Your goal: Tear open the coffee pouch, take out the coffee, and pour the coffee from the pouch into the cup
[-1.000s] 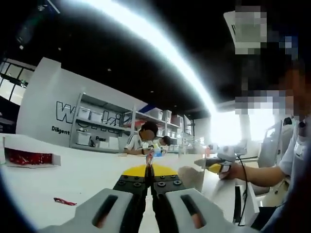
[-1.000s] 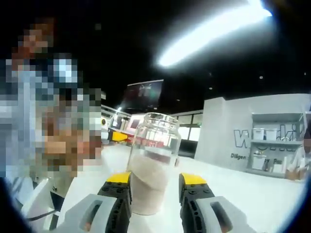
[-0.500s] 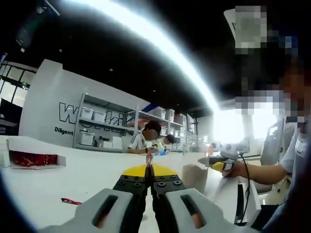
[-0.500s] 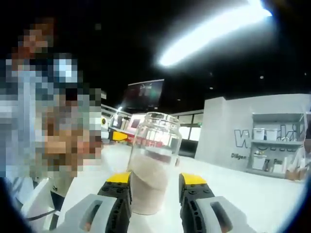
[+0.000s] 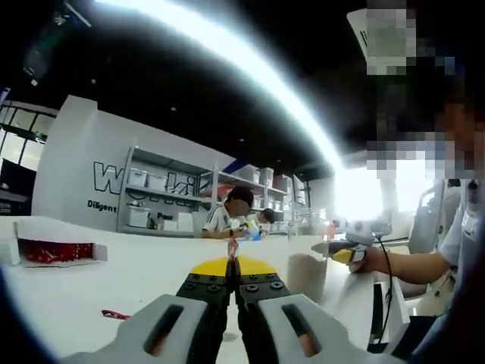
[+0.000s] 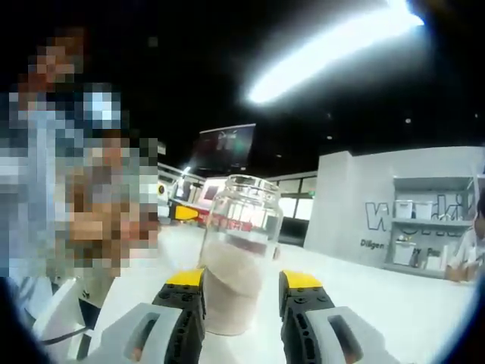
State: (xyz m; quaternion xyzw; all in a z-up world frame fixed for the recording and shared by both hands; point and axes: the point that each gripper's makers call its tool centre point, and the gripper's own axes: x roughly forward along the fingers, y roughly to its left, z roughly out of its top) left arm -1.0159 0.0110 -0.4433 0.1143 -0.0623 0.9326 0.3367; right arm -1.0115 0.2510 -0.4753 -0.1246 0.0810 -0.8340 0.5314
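Both right gripper (image 6: 241,292) jaws stand apart, flanking the cup (image 6: 236,258).

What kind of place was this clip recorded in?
Probably an open workshop or lab hall: a long white table, storage shelves with boxes against a lettered wall, people seated at the far end, dark ceiling with strip lights.

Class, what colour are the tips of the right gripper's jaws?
Yellow, on the right gripper; clearest in the right gripper view.
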